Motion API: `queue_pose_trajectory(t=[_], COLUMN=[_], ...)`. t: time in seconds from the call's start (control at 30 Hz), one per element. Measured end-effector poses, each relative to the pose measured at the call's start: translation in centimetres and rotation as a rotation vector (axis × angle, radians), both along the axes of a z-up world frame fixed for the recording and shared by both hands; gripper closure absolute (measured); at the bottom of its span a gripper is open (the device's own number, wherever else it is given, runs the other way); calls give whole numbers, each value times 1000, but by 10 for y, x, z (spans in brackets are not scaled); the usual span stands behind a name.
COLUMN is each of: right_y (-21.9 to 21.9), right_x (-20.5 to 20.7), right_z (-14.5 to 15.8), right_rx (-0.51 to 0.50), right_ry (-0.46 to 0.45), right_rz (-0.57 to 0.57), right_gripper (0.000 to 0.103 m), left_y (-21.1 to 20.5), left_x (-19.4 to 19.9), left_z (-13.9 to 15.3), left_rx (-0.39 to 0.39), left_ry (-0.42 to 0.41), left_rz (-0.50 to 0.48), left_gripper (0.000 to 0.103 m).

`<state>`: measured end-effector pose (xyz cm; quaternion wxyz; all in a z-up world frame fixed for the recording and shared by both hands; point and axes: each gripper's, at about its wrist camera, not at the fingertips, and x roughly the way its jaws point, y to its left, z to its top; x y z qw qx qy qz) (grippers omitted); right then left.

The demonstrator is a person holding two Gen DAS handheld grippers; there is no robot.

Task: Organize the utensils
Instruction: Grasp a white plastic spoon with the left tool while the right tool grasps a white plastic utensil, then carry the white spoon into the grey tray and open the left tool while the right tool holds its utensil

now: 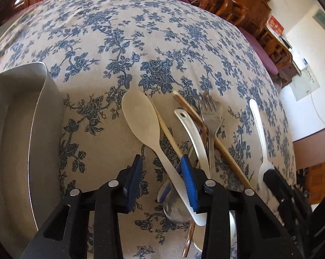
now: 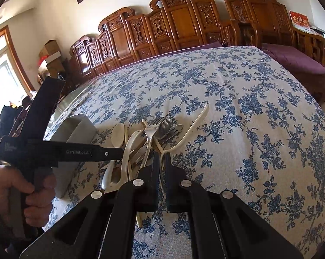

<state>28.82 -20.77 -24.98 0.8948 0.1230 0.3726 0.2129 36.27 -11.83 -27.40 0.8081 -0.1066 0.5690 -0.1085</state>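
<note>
Nearest, the right gripper (image 2: 161, 161) is pinching the thin cream plastic fork (image 2: 185, 132) by its stem, pads pressed together on it, tines end trailing under the jaws. The left gripper (image 1: 161, 168) is hanging over the jumbled pile of metal and wooden utensils (image 1: 197, 133), fingers part-spread with the pale wooden spoon (image 1: 140, 116) handle lying against the 3 o'clock blue pad (image 1: 189, 181), not yet squeezed. I judge centring that handle between both pads before clamping is wise; the grey metal tray (image 1: 40, 116) is waiting at 9 o'clock on the blue-flowered tablecloth (image 1: 140, 43).
</note>
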Motion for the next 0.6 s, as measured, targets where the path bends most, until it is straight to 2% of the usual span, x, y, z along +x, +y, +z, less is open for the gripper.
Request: queue_pose_trajectory(t=[0.07,0.1,0.37,0.47,0.6], right_y=[1,1,4,6,11], right_x=[0,-1,-1,-1,-1], right_z=[0,0,0,0,0], right_rx=[0,0,-5,-6,-11], right_ry=[0,-1,-2,-2,-3], right_rz=[1,1,5,8,15], right_gripper=[97,97,97,97,97], left_y=[2,3,5,4,5], left_x=[0,0,-7,-10,-16], left_z=[-1,-1,8,12,17], left_rx=[-28,-34,6,42,89], left_ry=[16,21,-7,-33,-62], left_rz=[11,18,17,-2,-21], left_gripper=[82,84,93,101,101])
